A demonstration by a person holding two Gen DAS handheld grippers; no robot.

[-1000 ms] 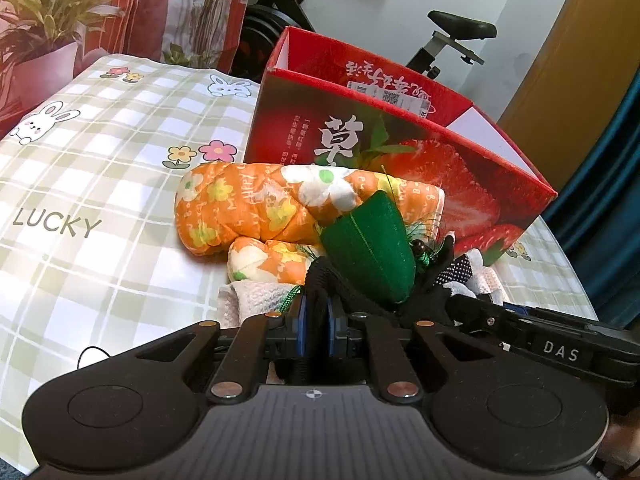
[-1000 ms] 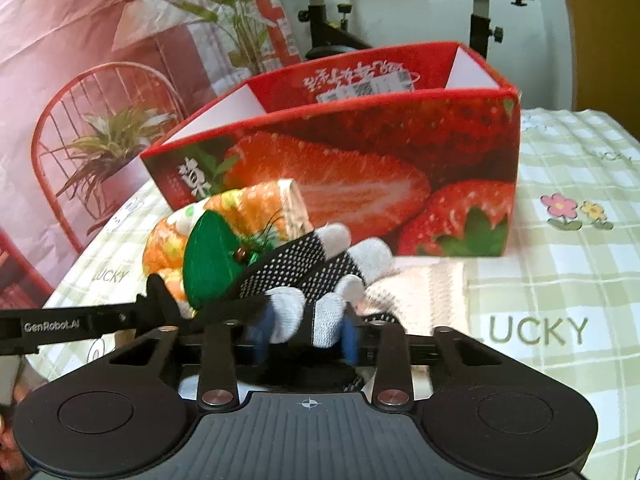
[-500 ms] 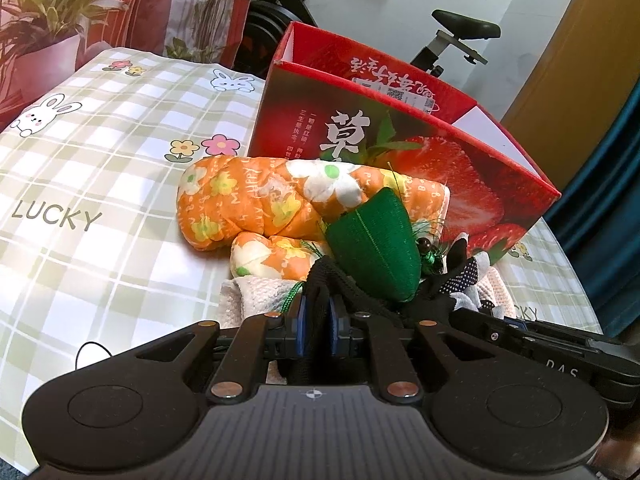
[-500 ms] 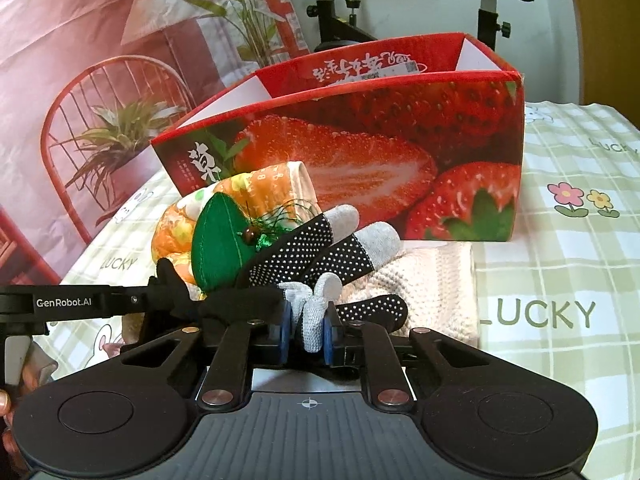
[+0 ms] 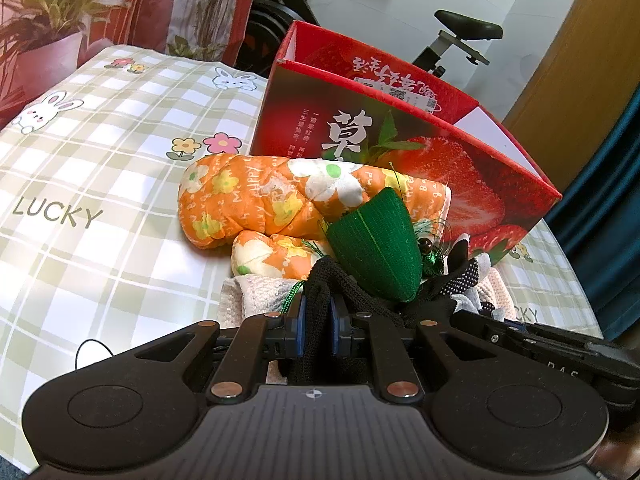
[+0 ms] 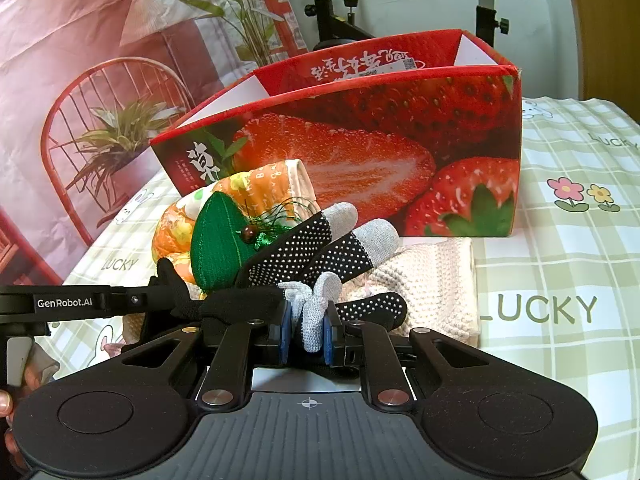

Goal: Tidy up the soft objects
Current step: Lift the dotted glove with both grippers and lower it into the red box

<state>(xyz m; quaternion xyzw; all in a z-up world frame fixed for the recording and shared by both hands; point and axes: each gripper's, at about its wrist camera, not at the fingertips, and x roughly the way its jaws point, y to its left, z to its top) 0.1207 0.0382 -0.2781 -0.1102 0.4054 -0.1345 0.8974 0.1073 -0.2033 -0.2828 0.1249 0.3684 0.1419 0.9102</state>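
Note:
A black dotted glove with grey fingertips (image 6: 320,248) lies over a cream knitted cloth (image 6: 432,280). My right gripper (image 6: 306,330) is shut on the glove's grey fingers. My left gripper (image 5: 316,322) is shut on the glove's black cuff (image 5: 320,280). A green felt leaf-shaped pouch (image 5: 376,244) with a bead rests on the glove; it also shows in the right wrist view (image 6: 218,240). Behind lies an orange flowered oven mitt (image 5: 272,200). The open red strawberry box (image 5: 400,136) stands just beyond the pile.
The table carries a green checked "LUCKY" cloth (image 5: 100,184). The other gripper's arm crosses low in each view (image 6: 100,302). An exercise bike (image 5: 460,36) and a plant backdrop stand behind the table. A thin black cable (image 5: 90,346) lies at the near left edge.
My right gripper closed on the glove's grey fingers. Both grippers rose slightly with the glove, and the green pouch shifted with it.

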